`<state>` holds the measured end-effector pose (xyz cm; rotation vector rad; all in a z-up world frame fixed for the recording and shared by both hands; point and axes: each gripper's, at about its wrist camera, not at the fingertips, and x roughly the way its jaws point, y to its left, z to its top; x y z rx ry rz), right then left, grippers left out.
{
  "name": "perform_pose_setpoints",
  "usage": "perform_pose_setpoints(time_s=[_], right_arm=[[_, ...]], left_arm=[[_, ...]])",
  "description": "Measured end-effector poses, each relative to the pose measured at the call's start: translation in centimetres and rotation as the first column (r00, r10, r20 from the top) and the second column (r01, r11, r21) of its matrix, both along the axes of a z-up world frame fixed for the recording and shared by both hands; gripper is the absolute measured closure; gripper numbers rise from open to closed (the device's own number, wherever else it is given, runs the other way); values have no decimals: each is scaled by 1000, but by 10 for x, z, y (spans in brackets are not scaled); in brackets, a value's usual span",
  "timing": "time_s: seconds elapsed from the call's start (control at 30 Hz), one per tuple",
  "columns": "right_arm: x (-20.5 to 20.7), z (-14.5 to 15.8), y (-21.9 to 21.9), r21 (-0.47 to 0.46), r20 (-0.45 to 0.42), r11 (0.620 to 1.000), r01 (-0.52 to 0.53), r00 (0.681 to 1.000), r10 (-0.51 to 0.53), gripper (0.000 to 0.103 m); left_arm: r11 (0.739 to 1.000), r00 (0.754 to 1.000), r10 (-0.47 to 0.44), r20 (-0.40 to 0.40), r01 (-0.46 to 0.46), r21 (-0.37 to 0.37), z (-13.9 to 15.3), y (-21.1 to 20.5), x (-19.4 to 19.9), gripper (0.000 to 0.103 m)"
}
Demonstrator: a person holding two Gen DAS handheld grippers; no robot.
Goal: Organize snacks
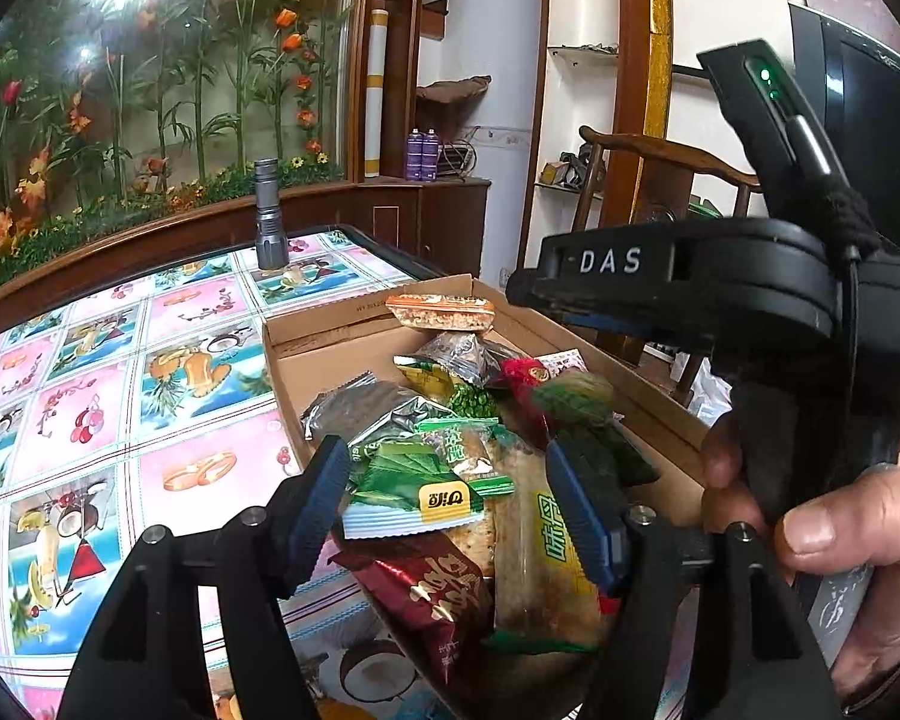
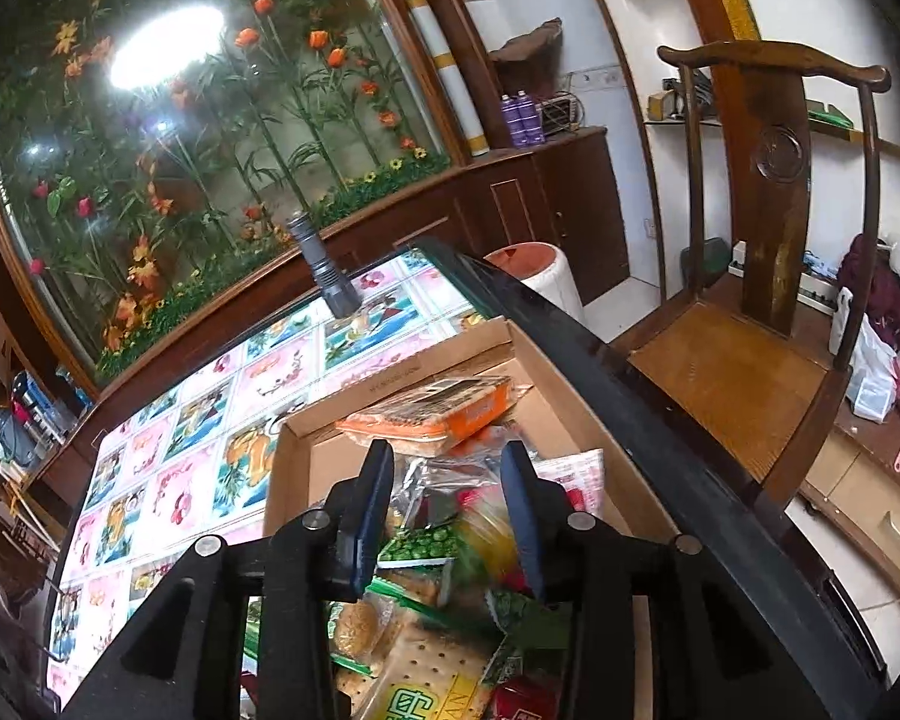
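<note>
A torch (image 1: 270, 216) stands on the tiled worktop (image 1: 90, 408) left of a cardboard box (image 1: 306, 354) heaped with snacks (image 1: 450, 438), over which the left gripper (image 1: 450, 516) and right gripper (image 2: 447, 516) hover, fingers spread, pinching nothing

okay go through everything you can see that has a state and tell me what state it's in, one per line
left gripper: open, over the snacks, gripping nothing
right gripper: open, above the box
cardboard box: open-topped, piled with snack packets
orange packet: sealed, lying flat on top
flashlight: standing on end on the table
</note>
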<state>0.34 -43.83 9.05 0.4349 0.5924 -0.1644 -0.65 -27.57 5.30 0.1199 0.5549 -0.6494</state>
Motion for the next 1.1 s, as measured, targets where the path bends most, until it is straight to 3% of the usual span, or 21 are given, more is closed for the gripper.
perform_pose_setpoints(time_s=[0.2, 0.47, 0.67, 0.97, 1.1], right_arm=[[-5, 2, -8, 23, 44, 999, 38, 998, -39, 63], [-8, 4, -8, -23, 88, 995, 94, 992, -92, 63], [-35, 9, -6, -52, 182, 978, 201, 965, -189, 63], [-69, 8, 23, -106, 217, 966, 235, 954, -208, 56], [-70, 14, 31, -162, 249, 952, 260, 944, -215, 48]], left_arm=[[1000, 1000, 16, 14, -15, -24, 10, 13, -4, 36], [995, 996, 91, 13, -91, -44, 13, 48, -2, 33], [986, 987, 157, 8, -157, -51, 14, 77, -4, 32], [964, 966, 257, -18, -257, -72, 17, 116, 2, 24], [966, 966, 258, 2, -257, -29, 14, 112, 6, 24]])
